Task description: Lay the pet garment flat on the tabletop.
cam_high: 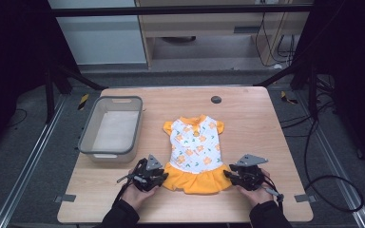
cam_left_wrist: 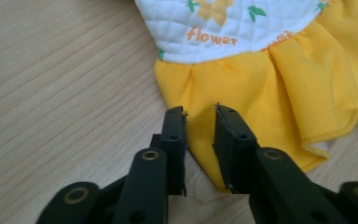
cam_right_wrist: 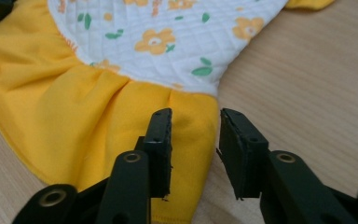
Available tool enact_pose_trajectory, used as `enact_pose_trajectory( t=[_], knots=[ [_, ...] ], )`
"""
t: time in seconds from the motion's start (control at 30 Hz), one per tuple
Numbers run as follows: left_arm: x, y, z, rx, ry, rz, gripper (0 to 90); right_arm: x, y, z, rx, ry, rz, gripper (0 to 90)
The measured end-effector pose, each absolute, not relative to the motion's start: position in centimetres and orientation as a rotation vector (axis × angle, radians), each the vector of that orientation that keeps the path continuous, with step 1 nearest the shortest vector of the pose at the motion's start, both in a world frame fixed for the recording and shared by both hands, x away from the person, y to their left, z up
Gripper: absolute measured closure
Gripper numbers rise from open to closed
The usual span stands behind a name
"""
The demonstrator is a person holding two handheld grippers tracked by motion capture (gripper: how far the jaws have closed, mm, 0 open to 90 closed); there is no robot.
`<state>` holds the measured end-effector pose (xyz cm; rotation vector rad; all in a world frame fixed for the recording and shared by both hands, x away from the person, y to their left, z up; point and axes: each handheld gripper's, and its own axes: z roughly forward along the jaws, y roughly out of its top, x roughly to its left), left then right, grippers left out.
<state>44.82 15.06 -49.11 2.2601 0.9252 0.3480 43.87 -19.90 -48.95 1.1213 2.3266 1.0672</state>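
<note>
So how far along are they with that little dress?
Barely started. The small flowered dress lies spread flat on the wooden table, which is all that looks done. In hand: the left gripper and right gripper sit at the two bottom corners of its yellow skirt, jaws straddling the edges with a gap showing. Gripping and moving it remain; the grey bin beside it holds no clothing.

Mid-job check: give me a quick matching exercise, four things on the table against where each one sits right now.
Things:
1. dress
2. grey bin
3. left gripper
4. right gripper

Places:
A. at the dress's skirt corner on the high view's right
B. table's left side, apart from the dress
C. flat at the table's middle, collar away from the person
D. at the dress's skirt corner on the high view's left

Pairs: 1-C, 2-B, 3-D, 4-A
</note>
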Motion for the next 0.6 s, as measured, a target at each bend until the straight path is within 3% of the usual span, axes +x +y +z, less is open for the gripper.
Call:
enact_pose_trajectory(
  t=[0.17,0.27,0.6],
  knots=[
    [44.6,15.0,-49.0,2.266,0.932,0.332,86.7,43.6,-19.4,-49.6,1.123,2.388,1.023,78.9],
    [44.4,15.1,-48.9,2.279,0.933,0.325,88.7,43.4,-19.2,-49.4,1.125,2.412,1.009,86.8],
    [42.4,16.0,-48.8,2.286,0.941,0.313,89.0,42.3,-19.7,-49.1,1.11,2.479,0.98,88.2]
  ],
)
